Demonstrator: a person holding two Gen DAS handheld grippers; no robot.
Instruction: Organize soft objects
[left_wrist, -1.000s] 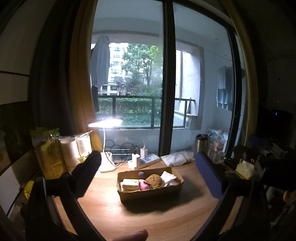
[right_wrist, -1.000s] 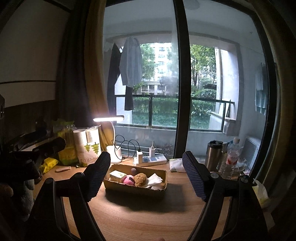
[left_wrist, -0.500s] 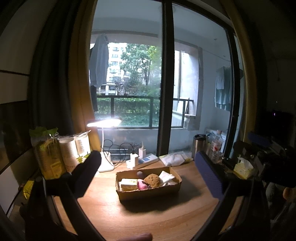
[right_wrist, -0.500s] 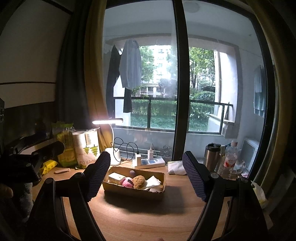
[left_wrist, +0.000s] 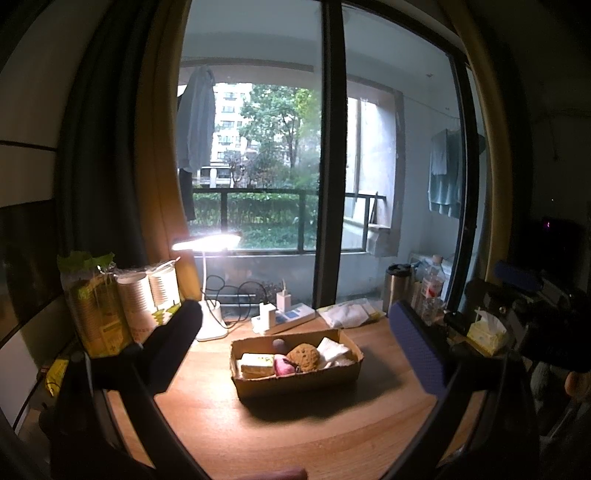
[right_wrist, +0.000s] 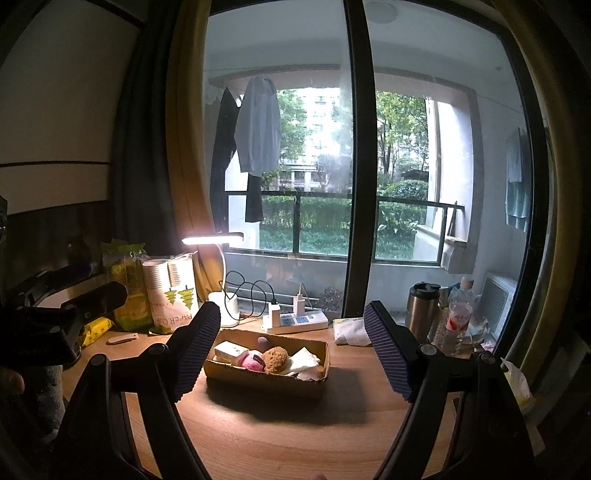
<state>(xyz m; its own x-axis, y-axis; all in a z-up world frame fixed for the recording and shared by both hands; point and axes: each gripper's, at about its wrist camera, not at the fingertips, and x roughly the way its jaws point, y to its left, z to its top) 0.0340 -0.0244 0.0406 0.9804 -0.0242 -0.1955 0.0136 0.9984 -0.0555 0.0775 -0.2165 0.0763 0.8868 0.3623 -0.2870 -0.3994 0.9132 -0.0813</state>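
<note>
Two grippers, the left gripper (left_wrist: 295, 345) and right gripper (right_wrist: 291, 354), hover with jaws wide apart and empty, the cardboard tray (right_wrist: 266, 382) of soft objects ahead between their fingers, so a slow, centred descent onto one item seems best.

- One cardboard tray (right_wrist: 266, 380) on the worktop (right_wrist: 295, 435).
- One brown sponge ball (right_wrist: 275, 359) in it.
- One pink item (right_wrist: 253, 361).
- One pale yellow block (right_wrist: 231, 350).
- One small purple ball (right_wrist: 263, 341).
- One desk lamp (right_wrist: 221, 288).
- One power strip (right_wrist: 295, 322).
- Two tools: left tool (left_wrist: 295, 343), right tool (right_wrist: 291, 347).
</note>
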